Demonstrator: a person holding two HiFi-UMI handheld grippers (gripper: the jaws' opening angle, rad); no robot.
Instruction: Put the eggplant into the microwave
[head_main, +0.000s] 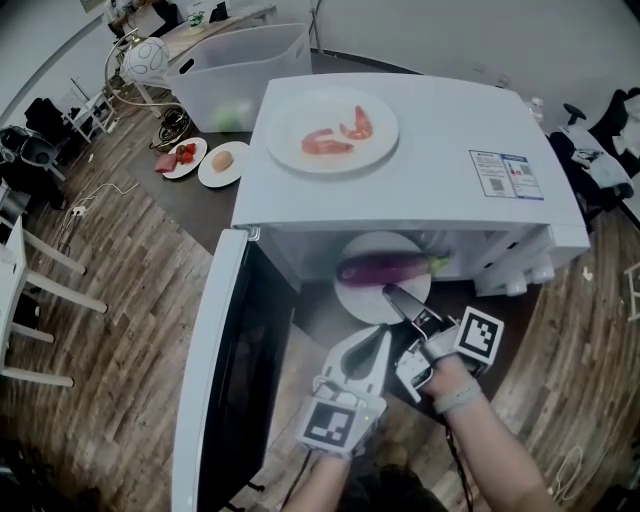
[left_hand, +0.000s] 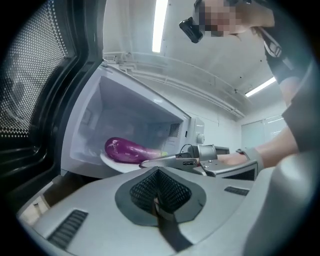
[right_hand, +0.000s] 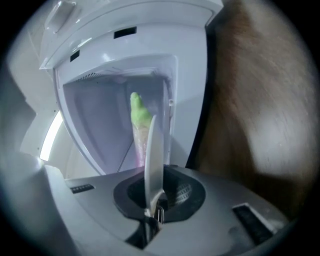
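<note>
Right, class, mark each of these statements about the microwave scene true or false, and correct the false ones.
1. The door of the microwave stands open. True.
2. The eggplant lies on a white plate. True.
3. The left gripper holds that plate. False: the right gripper clamps its rim, and the left gripper is shut on nothing.
4. The microwave's top is bare. False: a second plate with pink food sits there.

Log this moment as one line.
door open | eggplant on plate at microwave mouth | right hand-held gripper shut on plate rim | left hand-held gripper shut, empty
</note>
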